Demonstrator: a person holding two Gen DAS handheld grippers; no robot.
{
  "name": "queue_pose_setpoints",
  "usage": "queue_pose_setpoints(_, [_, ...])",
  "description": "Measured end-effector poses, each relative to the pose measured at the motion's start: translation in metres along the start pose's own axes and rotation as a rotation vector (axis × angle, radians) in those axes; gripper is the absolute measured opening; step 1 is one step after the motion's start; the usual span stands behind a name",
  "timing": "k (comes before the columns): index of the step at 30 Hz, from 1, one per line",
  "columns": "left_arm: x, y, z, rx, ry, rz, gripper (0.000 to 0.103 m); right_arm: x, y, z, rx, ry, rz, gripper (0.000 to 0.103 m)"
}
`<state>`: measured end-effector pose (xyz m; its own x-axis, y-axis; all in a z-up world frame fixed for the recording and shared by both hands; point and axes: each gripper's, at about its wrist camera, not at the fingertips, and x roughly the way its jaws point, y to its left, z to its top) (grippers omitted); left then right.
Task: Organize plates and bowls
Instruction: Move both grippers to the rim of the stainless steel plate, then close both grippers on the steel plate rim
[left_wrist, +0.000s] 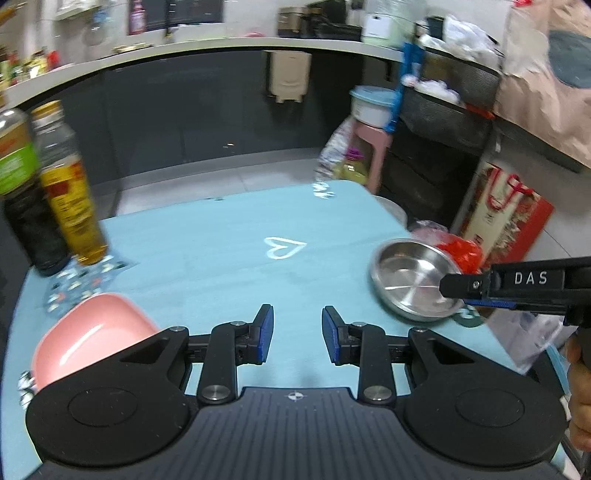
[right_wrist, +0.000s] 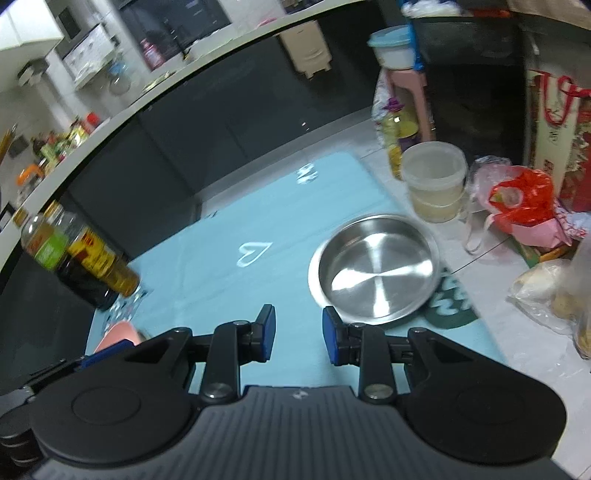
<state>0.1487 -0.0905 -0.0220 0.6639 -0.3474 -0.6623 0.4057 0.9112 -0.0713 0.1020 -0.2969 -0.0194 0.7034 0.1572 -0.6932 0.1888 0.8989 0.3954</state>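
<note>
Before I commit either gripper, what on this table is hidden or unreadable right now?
- Pink dish: left wrist view, near half behind the left gripper; right wrist view shows only a sliver.
- Steel bowl: left wrist view, near rim covered by the right gripper, whose jaws aren't visible there.
- Bottles: labels blurred in both views.

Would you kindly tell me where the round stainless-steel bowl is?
The round stainless-steel bowl sits at the blue table mat's right edge, just ahead of the right gripper.
</note>
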Motion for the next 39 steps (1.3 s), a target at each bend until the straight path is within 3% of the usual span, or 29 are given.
queue_pose_setpoints(12, [0.047,-0.04,0.019,0.026,0.018,-0.094,0.033,0.007,-0.052,0.018,0.127,-0.072,-0.087,0.027])
queue_pose_setpoints(20, [0.092,-0.055,0.026,0.011,0.105,-0.081,0.033,0.025,-0.077,0.023,0.193,-0.066,-0.149,0.027])
queue_pose_setpoints(39, [0.141,-0.067,0.028,0.013,0.188,-0.067,0.033,0.054,-0.088,0.024,0.201,-0.014,-0.129,0.027])
